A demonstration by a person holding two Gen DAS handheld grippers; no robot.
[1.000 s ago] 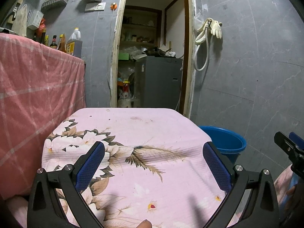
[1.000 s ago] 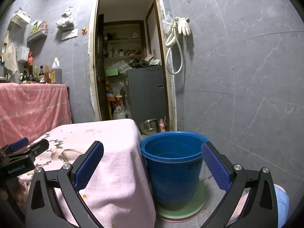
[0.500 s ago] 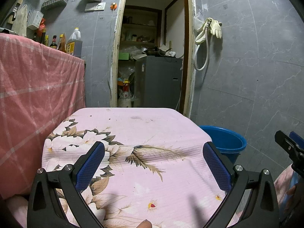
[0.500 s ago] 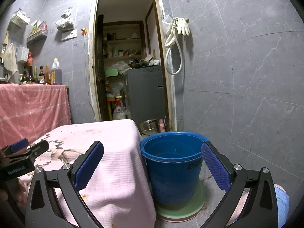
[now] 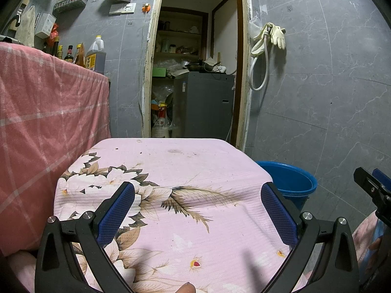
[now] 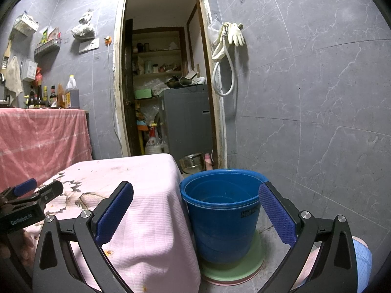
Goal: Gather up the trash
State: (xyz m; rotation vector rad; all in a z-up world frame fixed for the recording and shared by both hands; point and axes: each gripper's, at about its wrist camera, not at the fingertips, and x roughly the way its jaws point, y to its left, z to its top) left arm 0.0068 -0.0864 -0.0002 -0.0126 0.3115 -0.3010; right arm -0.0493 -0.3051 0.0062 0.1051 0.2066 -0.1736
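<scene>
A blue bucket point(image 6: 222, 210) stands on the floor on a green mat, right of a small table under a pink flowered cloth point(image 5: 171, 195); its inside looks empty. The bucket also shows in the left wrist view point(image 5: 290, 180). My left gripper point(image 5: 195, 207) is open and empty above the cloth. My right gripper point(image 6: 195, 207) is open and empty, facing the bucket and the table's right edge. Only small dark crumbs point(image 5: 140, 151) lie at the far end of the cloth. No larger trash is in view.
A taller counter under a pink checked cloth point(image 5: 44, 131) stands at the left with bottles point(image 5: 94, 55) on it. A doorway point(image 5: 195, 73) behind the table opens on a storeroom. A metal bowl point(image 6: 191, 162) sits on the floor by the door. Grey tiled wall at the right.
</scene>
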